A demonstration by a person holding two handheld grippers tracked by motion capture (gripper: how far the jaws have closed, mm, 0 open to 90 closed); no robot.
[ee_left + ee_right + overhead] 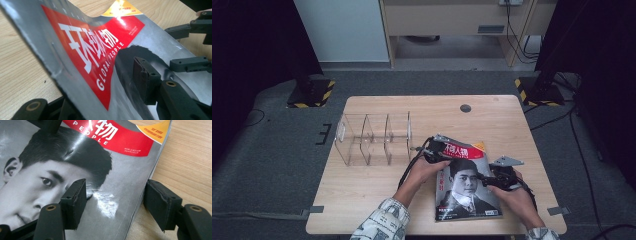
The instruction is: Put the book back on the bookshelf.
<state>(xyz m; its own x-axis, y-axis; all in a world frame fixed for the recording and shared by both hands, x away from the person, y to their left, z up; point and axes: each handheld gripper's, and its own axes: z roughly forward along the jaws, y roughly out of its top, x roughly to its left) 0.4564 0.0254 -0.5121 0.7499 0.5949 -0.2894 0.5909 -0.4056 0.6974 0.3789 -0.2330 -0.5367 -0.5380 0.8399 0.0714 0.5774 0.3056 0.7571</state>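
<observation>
Tongs on the left (438,150) clamp the far left corner of the magazine (467,185), one jaw above the cover and one beneath it, lifting that edge off the table (377,185). The right tongs (494,179) stand open astride the magazine's right edge, one jaw over the cover, the other over bare wood, neither pressing. A red band on the cover carries white Chinese characters and "GLOBAL PEOPLE"; a yellow patch marks the far right corner, its print too small to read. The magazine lies near the table's near right side, its long axis running near to far, title at the far end. A clear plastic divider rack (372,137) stands to its left, farther off.
</observation>
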